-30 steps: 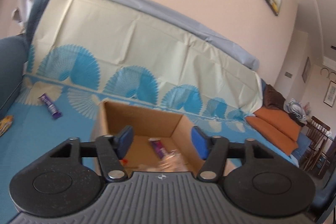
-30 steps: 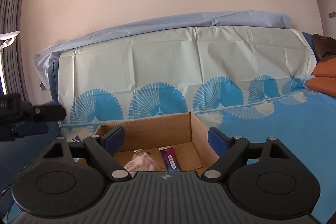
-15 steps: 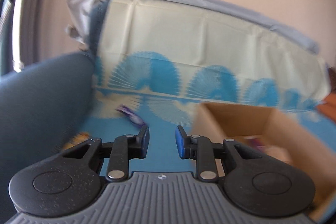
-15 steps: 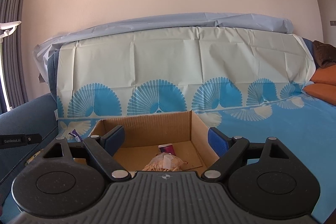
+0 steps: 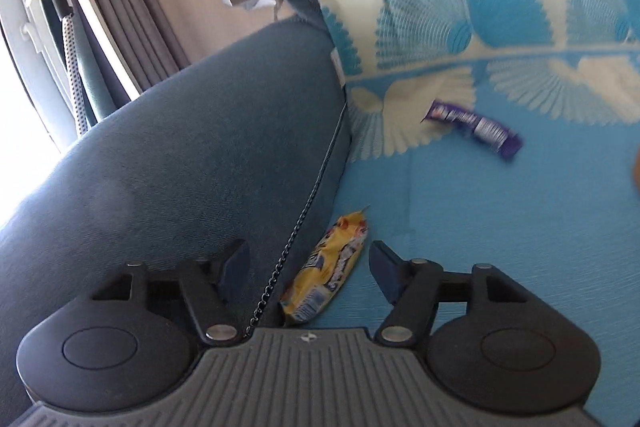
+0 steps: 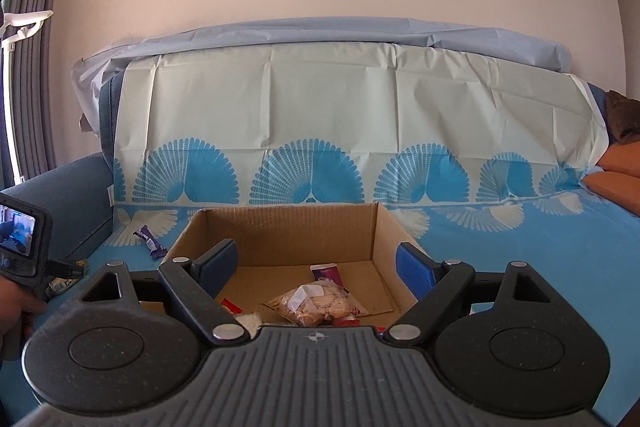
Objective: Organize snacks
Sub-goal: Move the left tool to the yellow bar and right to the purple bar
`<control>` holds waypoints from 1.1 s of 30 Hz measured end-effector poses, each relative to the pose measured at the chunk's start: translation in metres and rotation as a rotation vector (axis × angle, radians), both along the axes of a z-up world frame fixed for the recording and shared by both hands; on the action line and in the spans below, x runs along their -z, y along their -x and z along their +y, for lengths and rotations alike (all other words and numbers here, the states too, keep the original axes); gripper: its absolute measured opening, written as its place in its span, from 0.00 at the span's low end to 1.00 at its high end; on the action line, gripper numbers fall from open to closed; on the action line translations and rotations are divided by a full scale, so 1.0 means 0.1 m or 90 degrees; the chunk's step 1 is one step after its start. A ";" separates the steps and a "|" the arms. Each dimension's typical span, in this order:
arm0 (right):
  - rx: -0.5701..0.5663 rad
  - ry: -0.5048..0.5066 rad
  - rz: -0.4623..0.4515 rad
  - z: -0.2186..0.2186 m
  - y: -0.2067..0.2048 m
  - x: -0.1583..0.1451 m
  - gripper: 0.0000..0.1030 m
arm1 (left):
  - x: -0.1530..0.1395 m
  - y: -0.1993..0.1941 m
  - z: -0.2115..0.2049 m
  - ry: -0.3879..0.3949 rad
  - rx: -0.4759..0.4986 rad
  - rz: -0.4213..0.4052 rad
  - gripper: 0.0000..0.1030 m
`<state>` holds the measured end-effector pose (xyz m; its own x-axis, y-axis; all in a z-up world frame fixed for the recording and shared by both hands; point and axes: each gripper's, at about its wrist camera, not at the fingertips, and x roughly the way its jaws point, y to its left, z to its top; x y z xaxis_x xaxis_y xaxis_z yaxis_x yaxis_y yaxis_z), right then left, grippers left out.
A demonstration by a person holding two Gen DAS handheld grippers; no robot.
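Observation:
A yellow snack packet (image 5: 328,267) lies on the blue sofa cover against the armrest. My left gripper (image 5: 308,263) is open and empty, its fingers on either side of the packet. A purple bar (image 5: 476,127) lies farther back; it also shows in the right wrist view (image 6: 150,242). My right gripper (image 6: 316,267) is open and empty above the near edge of the cardboard box (image 6: 288,227). In the box lie a clear bag of biscuits (image 6: 316,303), a purple packet (image 6: 326,273) and small red-and-white wrappers (image 6: 232,307).
The dark blue sofa armrest (image 5: 180,163) rises left of the yellow packet. The patterned cover (image 6: 360,131) hangs over the backrest. Orange cushions (image 6: 616,167) sit at the far right. The left gripper's body (image 6: 24,247) shows at the right view's left edge.
My left gripper swung left from the box to the armrest, narrowed midway, then opened wide around the yellow packet. My right gripper stayed open over the box, shifting slightly.

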<state>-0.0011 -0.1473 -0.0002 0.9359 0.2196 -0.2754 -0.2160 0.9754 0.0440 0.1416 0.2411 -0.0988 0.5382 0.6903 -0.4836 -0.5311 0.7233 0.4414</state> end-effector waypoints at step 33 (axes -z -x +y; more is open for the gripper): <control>-0.012 0.086 0.041 0.31 -0.18 0.03 0.84 | -0.18 -0.08 0.23 0.297 -0.029 -0.107 0.37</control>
